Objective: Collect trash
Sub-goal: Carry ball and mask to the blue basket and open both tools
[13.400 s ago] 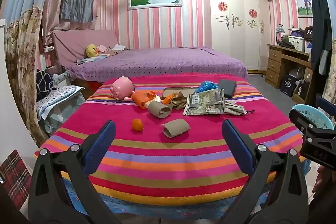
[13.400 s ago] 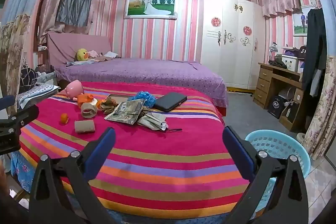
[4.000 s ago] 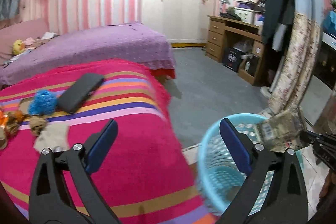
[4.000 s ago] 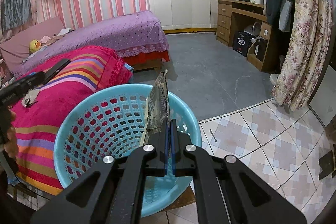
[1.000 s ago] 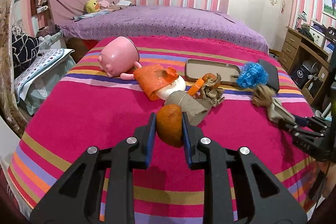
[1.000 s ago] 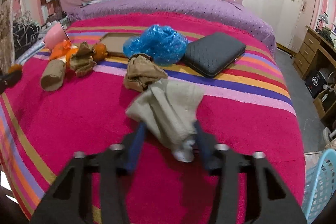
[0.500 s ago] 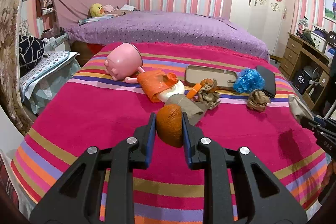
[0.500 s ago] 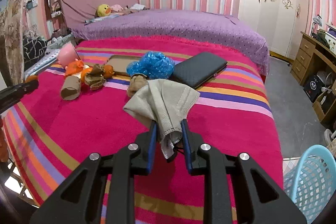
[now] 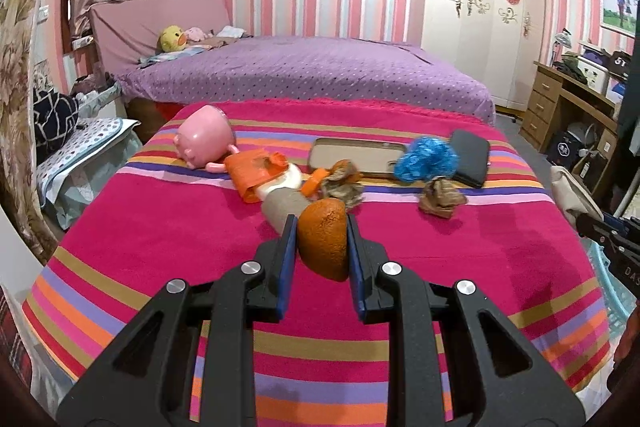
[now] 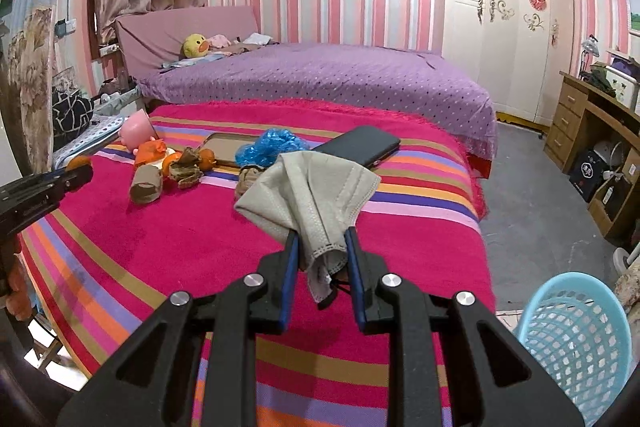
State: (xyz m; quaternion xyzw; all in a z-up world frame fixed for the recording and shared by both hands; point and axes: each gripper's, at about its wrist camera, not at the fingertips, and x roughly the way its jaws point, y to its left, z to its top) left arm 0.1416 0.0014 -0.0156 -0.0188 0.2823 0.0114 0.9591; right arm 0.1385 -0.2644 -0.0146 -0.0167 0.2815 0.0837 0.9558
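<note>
The left gripper (image 9: 322, 241) pinches an orange peel (image 9: 323, 238), long axis upright. The right gripper (image 10: 319, 253) pinches a crumpled face mask (image 10: 310, 195), fanning upward above the bed (image 10: 192, 239).

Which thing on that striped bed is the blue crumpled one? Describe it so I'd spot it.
Start at the bed under the pink striped blanket. Near its far edge, a crumpled blue plastic bag sits between a flat brown tray and a black rectangular case. It is the only blue, shiny lump there.
</note>
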